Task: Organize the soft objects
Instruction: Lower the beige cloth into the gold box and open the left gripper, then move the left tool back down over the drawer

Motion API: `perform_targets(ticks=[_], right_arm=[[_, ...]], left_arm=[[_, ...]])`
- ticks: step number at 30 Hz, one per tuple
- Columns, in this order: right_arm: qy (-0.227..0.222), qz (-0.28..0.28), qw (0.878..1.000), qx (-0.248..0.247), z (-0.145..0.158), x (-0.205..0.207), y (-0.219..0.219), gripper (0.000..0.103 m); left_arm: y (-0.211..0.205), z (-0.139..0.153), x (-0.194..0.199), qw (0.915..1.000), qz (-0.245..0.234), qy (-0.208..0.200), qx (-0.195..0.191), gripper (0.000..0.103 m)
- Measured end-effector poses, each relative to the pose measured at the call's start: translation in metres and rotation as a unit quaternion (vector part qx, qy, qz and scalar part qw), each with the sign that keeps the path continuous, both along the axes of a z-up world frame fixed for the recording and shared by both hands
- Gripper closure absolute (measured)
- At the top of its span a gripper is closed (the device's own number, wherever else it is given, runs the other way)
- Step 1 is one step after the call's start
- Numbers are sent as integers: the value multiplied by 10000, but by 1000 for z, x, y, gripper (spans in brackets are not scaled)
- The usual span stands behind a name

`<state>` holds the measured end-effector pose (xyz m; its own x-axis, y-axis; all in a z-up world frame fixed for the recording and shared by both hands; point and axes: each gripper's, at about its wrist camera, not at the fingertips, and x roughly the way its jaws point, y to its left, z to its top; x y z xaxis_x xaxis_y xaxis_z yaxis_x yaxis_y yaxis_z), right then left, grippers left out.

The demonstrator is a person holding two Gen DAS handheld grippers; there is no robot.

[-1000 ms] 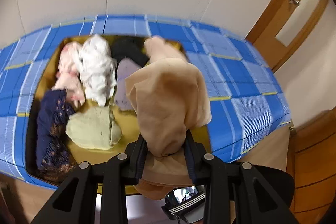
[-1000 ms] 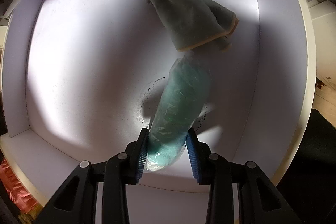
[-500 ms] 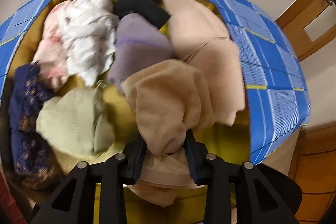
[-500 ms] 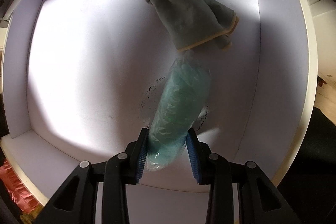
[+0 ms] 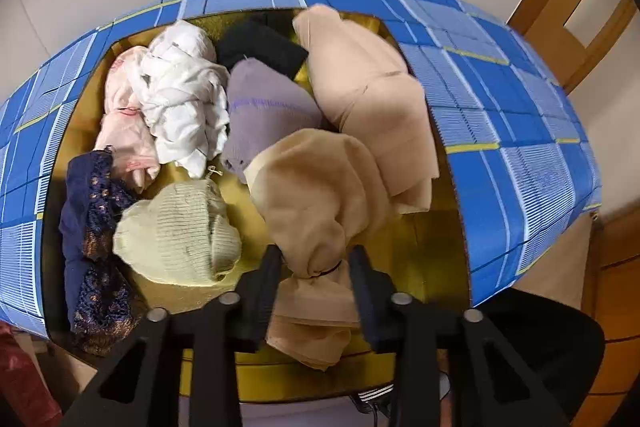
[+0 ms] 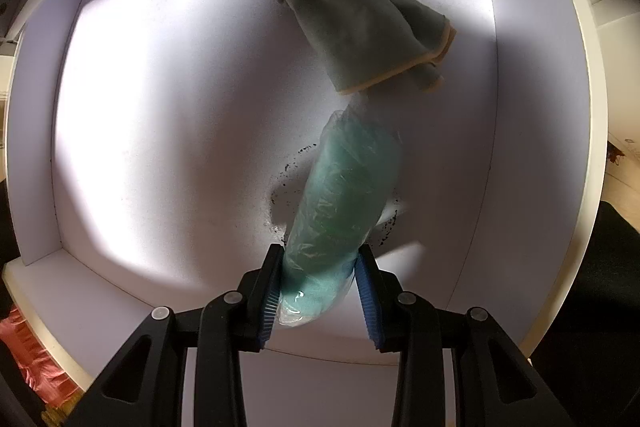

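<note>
Left view: left hand-held gripper [image 5: 316,263], jaws just closing, pinching tan stocking bundle [image 5: 320,195] above blue plaid bin [image 5: 520,131]; next, release inside.
Right view: right hand-held gripper [image 6: 318,275] clamped on bagged teal cloth [image 6: 344,195] in white drawer [image 6: 160,107]; next, set beside green towel [image 6: 344,15].

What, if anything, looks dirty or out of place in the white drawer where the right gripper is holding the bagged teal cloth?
Dark specks are scattered on the white drawer floor around the bagged teal cloth, which the right gripper clamps. They look like crumbs or dirt, odd for a place storing cloths. The grey-green cloth behind lies bunched and askew.
</note>
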<state>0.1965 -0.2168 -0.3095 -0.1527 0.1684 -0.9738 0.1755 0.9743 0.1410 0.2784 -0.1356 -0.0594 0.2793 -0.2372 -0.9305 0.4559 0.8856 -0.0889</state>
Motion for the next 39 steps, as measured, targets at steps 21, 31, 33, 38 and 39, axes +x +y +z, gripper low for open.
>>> perform_targets(ticks=[21, 31, 33, 38, 39], right_arm=[[-1, 68, 10000, -58, 3, 1, 8, 66], [1, 75, 9999, -69, 2, 1, 11, 66], [4, 70, 10000, -71, 1, 0, 12, 66], [-5, 93, 9999, -80, 2, 2, 14, 66], [-7, 94, 9999, -81, 2, 2, 14, 67]], left_arm=[[-6, 5, -7, 9995, -193, -206, -108, 61], [53, 34, -36, 9938, 123, -726, -831, 61], [63, 36, -49, 9919, 111, -905, -882, 61], [78, 30, -87, 9875, 18, -1244, -966, 61], [82, 28, -95, 9868, -20, -1287, -985, 61]])
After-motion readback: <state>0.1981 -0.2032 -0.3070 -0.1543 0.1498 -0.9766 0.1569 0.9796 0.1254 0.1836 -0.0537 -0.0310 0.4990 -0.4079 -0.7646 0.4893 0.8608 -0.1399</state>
